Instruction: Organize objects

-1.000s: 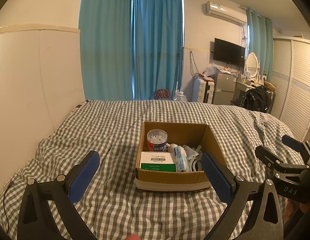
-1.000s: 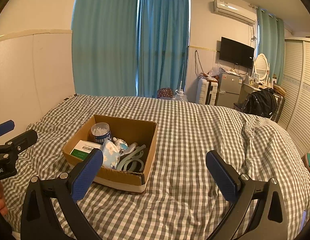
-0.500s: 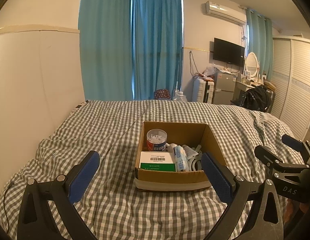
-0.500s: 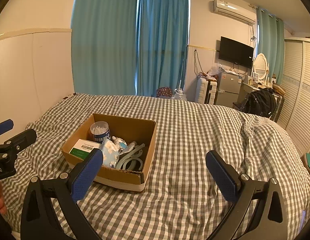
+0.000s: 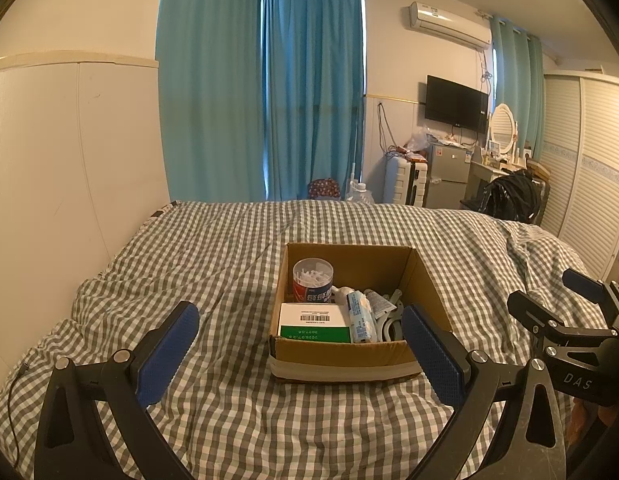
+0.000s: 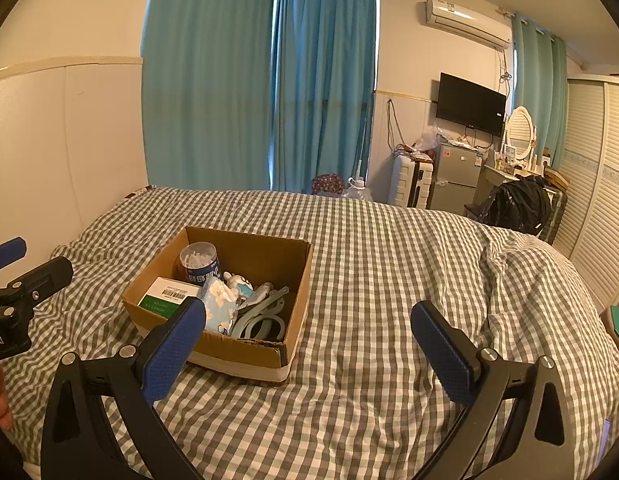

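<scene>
An open cardboard box (image 5: 341,354) (image 6: 245,346) sits on the checked bedcover. Inside it stand a round tub of cotton swabs (image 5: 312,281) (image 6: 200,261), a green and white carton (image 5: 312,322) (image 6: 165,296), a blue tissue pack (image 5: 359,316) (image 6: 219,308), a small tube and grey hangers (image 6: 261,318). My left gripper (image 5: 299,350) hovers open just in front of the box, holding nothing. My right gripper (image 6: 309,346) hangs open over the bedcover to the box's right, also holding nothing.
The grey checked bedcover (image 5: 213,264) (image 6: 409,280) spreads wide around the box, rumpled at the right. A white wall panel (image 5: 69,168) runs along the left. Teal curtains, a suitcase, small fridge and desk stand beyond the bed's far end.
Both grippers have drawn back very slightly from the box; the box and its contents have stayed put.
</scene>
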Motion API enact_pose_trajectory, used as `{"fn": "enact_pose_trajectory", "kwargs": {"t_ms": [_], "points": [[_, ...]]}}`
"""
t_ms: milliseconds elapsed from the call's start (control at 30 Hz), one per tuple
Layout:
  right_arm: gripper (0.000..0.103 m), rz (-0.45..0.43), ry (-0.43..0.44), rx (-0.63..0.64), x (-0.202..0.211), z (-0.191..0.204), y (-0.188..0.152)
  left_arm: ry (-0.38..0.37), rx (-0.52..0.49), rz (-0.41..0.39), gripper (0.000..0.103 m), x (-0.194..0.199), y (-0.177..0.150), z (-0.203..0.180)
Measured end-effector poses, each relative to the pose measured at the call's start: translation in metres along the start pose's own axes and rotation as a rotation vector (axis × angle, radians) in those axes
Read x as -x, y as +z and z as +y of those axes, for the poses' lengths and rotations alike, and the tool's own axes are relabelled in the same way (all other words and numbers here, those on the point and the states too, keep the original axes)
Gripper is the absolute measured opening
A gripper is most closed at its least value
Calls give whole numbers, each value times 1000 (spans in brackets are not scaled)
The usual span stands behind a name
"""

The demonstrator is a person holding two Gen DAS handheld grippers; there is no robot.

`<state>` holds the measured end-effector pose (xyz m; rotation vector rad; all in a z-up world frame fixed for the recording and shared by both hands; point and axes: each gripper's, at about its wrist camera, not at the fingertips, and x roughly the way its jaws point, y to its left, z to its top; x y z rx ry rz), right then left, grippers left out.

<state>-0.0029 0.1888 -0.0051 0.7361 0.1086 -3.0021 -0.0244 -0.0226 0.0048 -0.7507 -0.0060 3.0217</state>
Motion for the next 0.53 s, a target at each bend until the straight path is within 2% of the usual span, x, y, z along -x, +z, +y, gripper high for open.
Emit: {"fn": "enact_pose_trajectory", "kwargs": {"t_ms": [533], "points": [[103,11,6,4,-2,3,0,-3,0,10,103,-5,-2,3]]}}
